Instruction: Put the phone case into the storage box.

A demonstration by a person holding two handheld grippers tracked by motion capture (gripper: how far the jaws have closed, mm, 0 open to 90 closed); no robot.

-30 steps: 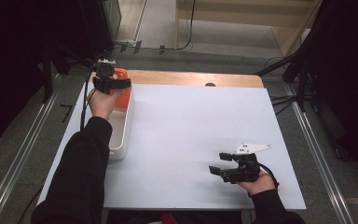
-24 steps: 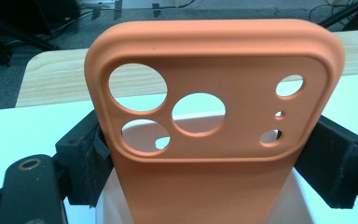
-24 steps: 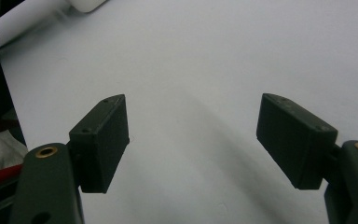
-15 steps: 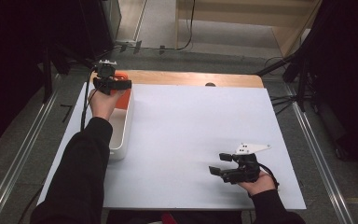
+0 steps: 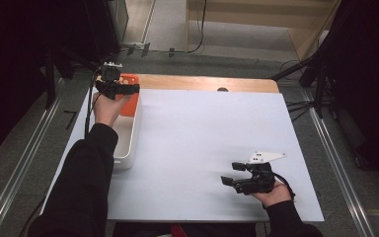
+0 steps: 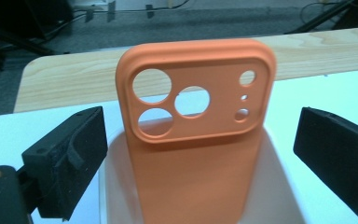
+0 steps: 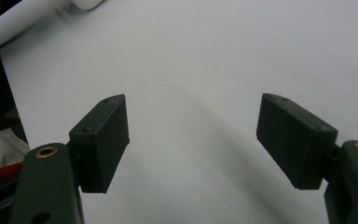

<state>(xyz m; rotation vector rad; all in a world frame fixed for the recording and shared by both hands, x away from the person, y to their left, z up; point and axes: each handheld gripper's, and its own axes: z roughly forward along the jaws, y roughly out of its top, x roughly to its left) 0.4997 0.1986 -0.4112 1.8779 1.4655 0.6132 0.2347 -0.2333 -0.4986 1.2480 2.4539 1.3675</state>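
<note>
Standing on end in the far part of a white rectangular plastic bin point(image 5: 127, 148), an orange soft-looking phone case with round camera cut-outs point(image 6: 196, 116) is leaning between the jaws of the left gripper point(image 5: 119, 89), which have just been opening and are now standing clear of the case on both sides, with a gap showing at each edge in the left gripper view. In the high view the case point(image 5: 131, 98) is showing as an orange patch just under that gripper, at the far left of the white sheet covering the wooden table point(image 5: 202, 81). The right gripper point(image 5: 238, 174) is resting near the sheet's near right corner, well apart from the bin, its jaws spread wide over bare white surface with nothing between them.
</note>
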